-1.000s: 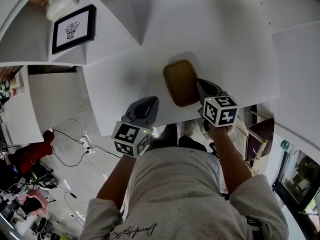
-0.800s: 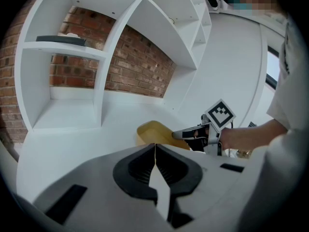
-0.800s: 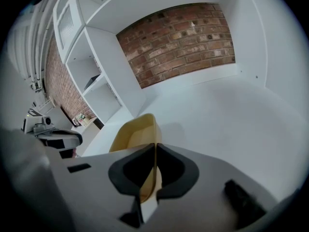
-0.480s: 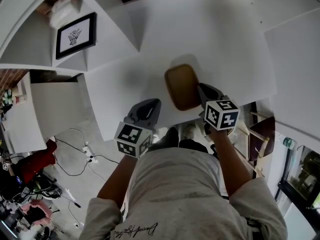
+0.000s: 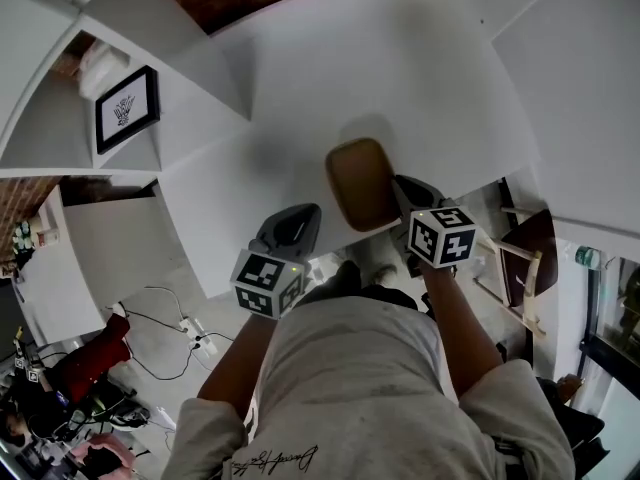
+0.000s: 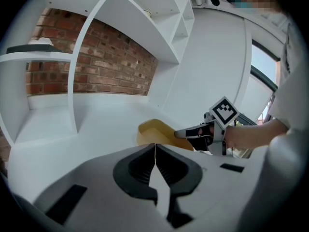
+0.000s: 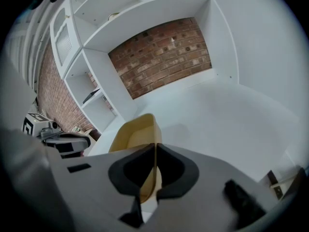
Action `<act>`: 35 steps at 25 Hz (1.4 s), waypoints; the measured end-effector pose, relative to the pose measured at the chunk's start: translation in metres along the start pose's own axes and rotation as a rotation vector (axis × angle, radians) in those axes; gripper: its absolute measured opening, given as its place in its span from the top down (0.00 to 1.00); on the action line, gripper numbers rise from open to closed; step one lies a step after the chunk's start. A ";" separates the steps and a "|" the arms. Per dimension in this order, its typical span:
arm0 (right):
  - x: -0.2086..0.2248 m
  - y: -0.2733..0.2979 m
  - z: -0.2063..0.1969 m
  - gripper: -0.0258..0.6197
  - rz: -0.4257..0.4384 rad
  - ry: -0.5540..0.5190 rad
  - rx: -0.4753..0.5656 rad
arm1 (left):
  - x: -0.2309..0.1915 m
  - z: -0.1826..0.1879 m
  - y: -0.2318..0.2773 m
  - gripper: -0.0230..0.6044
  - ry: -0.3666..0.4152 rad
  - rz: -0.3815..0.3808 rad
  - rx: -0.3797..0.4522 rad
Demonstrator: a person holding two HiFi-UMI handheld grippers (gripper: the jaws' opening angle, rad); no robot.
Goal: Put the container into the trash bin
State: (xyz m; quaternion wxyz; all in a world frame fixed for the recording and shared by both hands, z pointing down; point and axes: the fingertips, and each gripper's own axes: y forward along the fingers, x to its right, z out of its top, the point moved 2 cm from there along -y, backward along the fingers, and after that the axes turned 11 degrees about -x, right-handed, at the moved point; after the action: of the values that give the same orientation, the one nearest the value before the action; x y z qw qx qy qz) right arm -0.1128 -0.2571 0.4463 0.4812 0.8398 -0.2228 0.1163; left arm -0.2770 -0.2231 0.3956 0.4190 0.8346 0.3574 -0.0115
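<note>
A tan, shallow container (image 5: 362,183) sits near the front edge of the white table (image 5: 420,78). My right gripper (image 5: 400,186) is shut on the container's near right rim. In the right gripper view the thin yellow wall of the container (image 7: 137,132) runs between the closed jaws of the right gripper (image 7: 155,149). My left gripper (image 5: 295,220) hovers at the table edge to the left of the container, shut with nothing in it. The left gripper view shows its jaws (image 6: 155,151) meeting, with the container (image 6: 152,132) and the right gripper (image 6: 193,132) beyond.
White shelving with a framed picture (image 5: 127,108) stands at the left, against a brick wall (image 7: 159,52). A wooden chair (image 5: 520,263) is below the table's right end. Cables and a power strip (image 5: 190,333) lie on the floor at the left.
The head view has tipped, bringing more of the brick wall into sight. Both grippers and the container keep about the same places relative to each other.
</note>
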 end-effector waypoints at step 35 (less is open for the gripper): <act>0.150 -0.255 -0.203 0.90 -0.199 0.275 0.153 | 0.282 -0.033 0.049 0.93 0.257 -0.213 -0.055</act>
State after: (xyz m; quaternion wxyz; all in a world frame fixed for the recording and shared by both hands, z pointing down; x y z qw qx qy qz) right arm 0.1456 -0.0100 0.4183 0.4509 0.8680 -0.0611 0.1987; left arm -0.0467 -0.0536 0.3615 0.3890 0.7747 0.4947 0.0610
